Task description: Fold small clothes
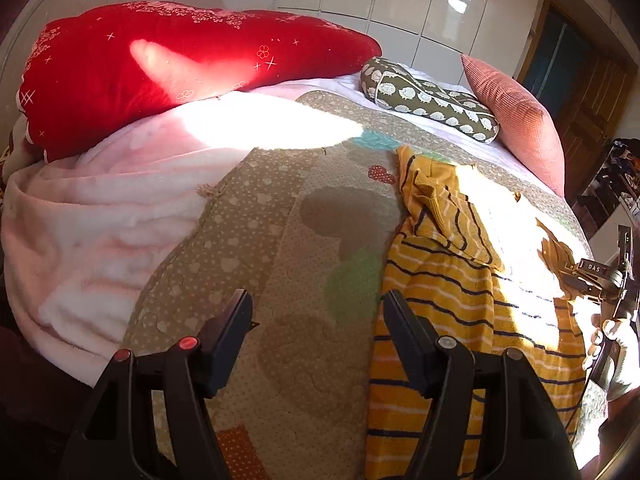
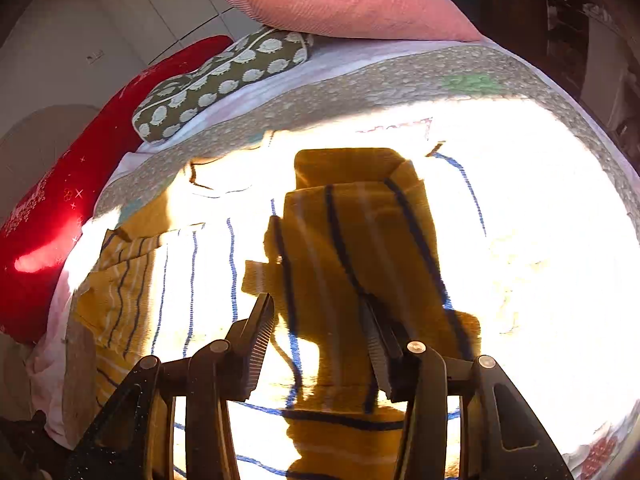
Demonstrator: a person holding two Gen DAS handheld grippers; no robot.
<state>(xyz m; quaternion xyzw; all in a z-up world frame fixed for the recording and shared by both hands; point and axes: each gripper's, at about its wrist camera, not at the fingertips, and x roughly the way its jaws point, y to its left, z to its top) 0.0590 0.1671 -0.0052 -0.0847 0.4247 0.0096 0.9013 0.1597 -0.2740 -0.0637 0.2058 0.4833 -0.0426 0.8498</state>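
Note:
A small yellow garment with navy and white stripes [image 1: 460, 280] lies spread on the patterned quilt [image 1: 304, 240], to the right in the left wrist view. My left gripper [image 1: 318, 312] is open and empty above the quilt, its right finger at the garment's left edge. In the right wrist view the garment [image 2: 352, 240] lies in harsh sun with a folded part in shadow. My right gripper [image 2: 320, 328] is open just above that part. The right gripper also shows at the far right of the left wrist view [image 1: 600, 276].
A red pillow [image 1: 160, 68], a green patterned bolster [image 1: 432, 100] and a pink cushion [image 1: 516, 120] lie at the head of the bed. A pink blanket [image 1: 100, 220] lies on the left. The bed edge and dark furniture are on the right.

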